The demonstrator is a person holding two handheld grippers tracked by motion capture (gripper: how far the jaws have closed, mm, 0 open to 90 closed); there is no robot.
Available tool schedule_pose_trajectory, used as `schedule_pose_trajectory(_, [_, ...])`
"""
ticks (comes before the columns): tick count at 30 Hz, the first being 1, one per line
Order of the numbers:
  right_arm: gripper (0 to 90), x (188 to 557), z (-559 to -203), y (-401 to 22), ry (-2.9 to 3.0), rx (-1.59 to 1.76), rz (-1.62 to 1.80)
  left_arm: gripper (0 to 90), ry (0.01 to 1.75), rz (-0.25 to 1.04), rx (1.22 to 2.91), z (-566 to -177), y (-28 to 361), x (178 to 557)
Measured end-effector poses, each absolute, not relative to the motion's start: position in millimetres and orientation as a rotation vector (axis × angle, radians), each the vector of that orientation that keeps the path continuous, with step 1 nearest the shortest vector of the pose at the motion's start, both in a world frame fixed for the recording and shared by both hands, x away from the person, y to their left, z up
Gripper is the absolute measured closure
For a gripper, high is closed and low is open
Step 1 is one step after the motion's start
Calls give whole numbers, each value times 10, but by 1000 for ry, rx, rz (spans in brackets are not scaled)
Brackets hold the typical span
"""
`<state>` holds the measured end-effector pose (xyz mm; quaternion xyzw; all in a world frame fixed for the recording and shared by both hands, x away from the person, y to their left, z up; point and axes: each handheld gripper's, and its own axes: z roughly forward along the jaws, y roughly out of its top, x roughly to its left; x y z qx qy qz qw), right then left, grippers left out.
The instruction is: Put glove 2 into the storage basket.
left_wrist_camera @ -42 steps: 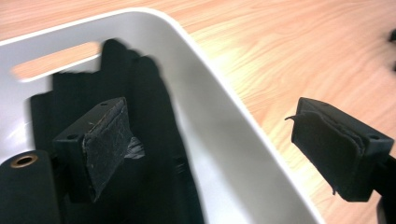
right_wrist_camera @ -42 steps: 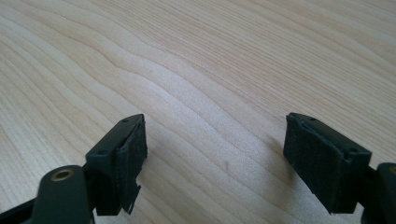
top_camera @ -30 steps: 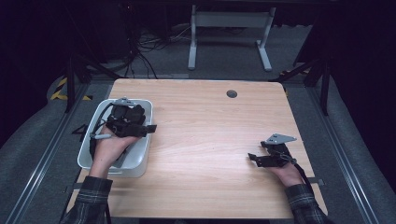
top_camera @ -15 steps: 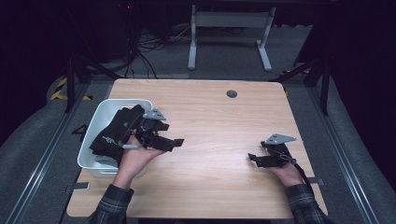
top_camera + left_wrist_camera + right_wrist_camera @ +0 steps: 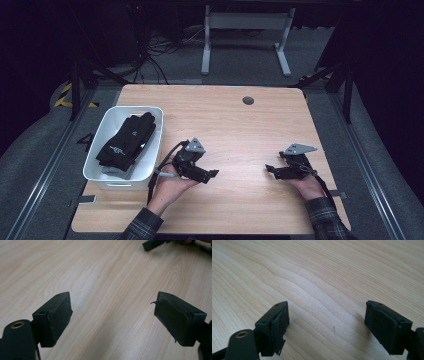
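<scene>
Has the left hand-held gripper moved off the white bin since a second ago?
Yes. The left hand-held gripper has moved right, away from the white bin, onto open table, jaws open and empty.

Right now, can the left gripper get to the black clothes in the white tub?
Probably yes. The left gripper is open and empty over bare table, beside the white tub. The black clothes lie on top with nothing covering them. It faces away, though, so the hand would have to turn back.

Wooden table (image 5: 240, 125), grey floor (image 5: 370, 150), dark room
</scene>
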<state>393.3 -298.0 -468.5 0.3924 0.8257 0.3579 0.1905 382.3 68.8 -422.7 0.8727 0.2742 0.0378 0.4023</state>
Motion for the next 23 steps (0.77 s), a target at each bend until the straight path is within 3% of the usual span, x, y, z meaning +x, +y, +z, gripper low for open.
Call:
schedule_pose_trajectory(11, [204,3932,-4686,-2978,2322,1100,1008,143,695,85,2281,-4623,523,3795])
schedule_pose_trajectory(14, [204,3930,-4685,-2977,2322,1102,1006,120,671,154,2307,-4689,477,3759])
schedule_pose_trajectory(23, [202,3929,-4686,-2976,2325,1097,1008,96,620,205,2301,-4744,482,3729])
